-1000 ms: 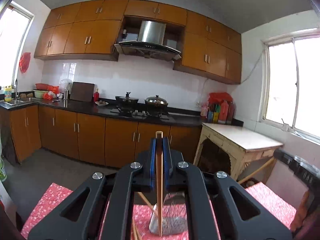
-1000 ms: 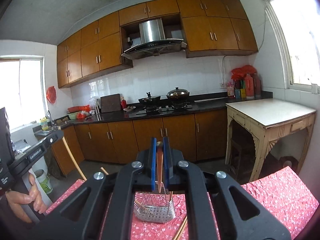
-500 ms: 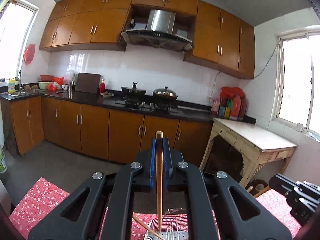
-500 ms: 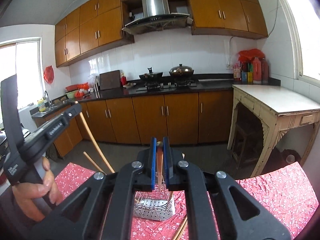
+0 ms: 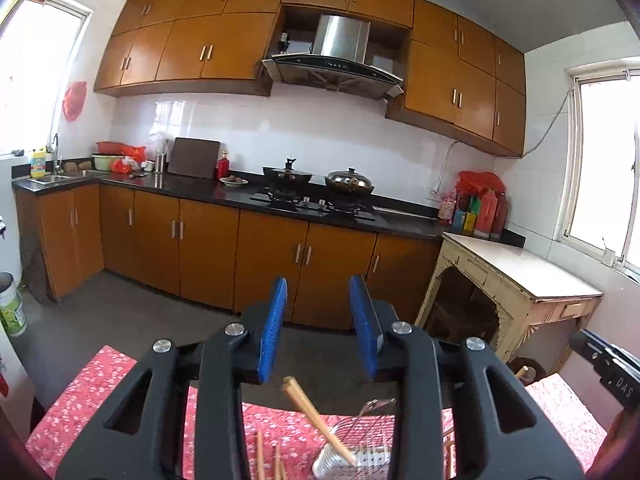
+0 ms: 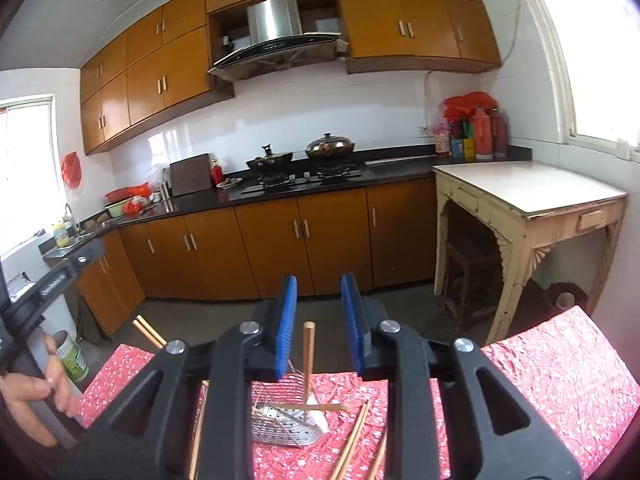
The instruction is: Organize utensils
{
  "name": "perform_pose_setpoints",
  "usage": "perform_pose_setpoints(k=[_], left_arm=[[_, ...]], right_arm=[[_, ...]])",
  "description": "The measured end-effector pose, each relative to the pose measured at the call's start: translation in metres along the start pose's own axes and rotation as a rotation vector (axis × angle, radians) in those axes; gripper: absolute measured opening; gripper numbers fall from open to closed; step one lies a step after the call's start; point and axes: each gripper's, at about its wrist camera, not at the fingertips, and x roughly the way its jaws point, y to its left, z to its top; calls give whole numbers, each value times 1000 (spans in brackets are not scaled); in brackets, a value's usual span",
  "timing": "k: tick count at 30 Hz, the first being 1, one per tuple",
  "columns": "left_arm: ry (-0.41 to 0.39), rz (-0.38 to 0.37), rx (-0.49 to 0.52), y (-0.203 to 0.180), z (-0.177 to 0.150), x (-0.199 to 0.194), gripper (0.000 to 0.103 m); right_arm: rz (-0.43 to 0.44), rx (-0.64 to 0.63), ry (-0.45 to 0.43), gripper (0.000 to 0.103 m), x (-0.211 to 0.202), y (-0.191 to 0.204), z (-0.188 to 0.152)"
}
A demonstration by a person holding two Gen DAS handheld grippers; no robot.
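Two hand-held grippers (image 5: 319,324) (image 6: 319,322) freshly parted, each chopstick (image 5: 316,420) (image 6: 308,356) loose between, over the basket (image 6: 288,420).

One wire utensil basket (image 6: 286,420) at six o'clock, two chopsticks (image 6: 308,360) standing or leaning in it, two covered pots (image 6: 330,146) on the stove at twelve, two windows (image 5: 608,168), one cream side table (image 6: 528,196) at three.

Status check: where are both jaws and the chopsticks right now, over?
Both jaws just opened; left gripper and right gripper grip nothing. Released chopstick stands in metal holder. Loose chopsticks still on red cloth. Path clear.
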Motion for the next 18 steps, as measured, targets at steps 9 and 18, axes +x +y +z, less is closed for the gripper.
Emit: perform_pose_setpoints(k=[9, 18], left_arm=[[60, 39, 37, 41, -36, -43, 47], [356, 16, 83, 69, -160, -36, 55]], right_arm=[[-97, 61, 103, 28, -13, -49, -58], [-83, 113, 424, 28, 31, -63, -203]])
